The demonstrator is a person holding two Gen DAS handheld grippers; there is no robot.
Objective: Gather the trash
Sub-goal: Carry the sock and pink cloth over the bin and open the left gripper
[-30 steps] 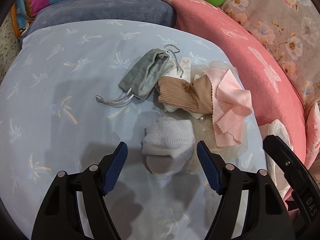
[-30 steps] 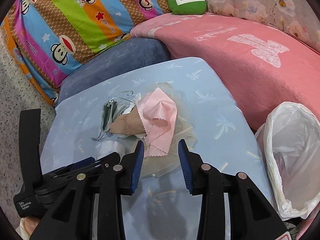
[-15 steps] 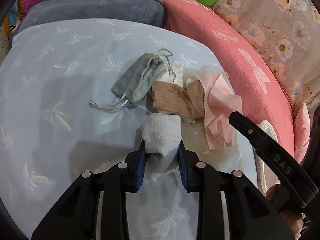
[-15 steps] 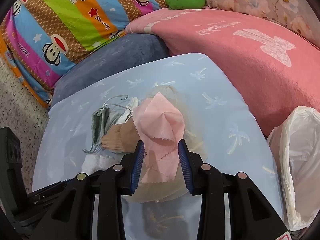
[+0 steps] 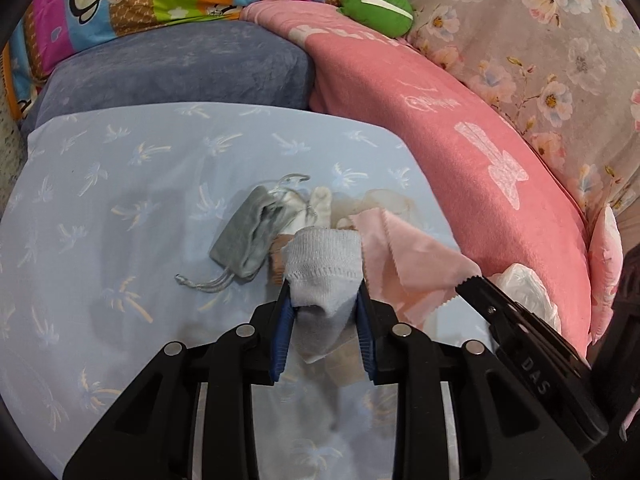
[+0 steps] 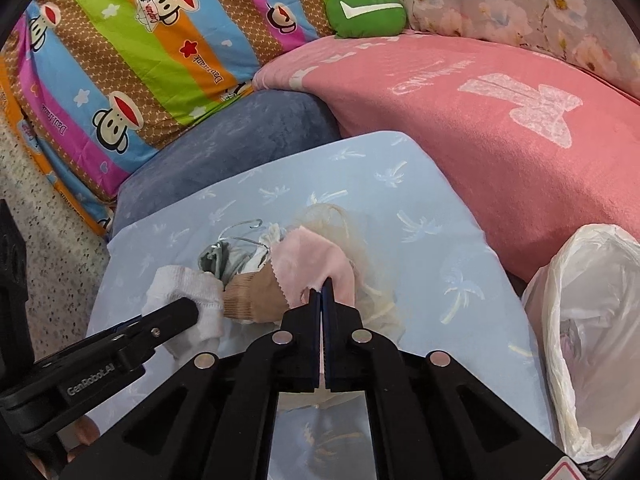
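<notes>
White sock pinched in left hand-held gripper, hiding tan sock; right clamps pink cloth.

White sock between clamped jaws

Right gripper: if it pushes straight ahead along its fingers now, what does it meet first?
The right gripper is shut on the pink cloth; straight ahead lies the sheer beige fabric on the blue sheet, though depth is unclear.
</notes>
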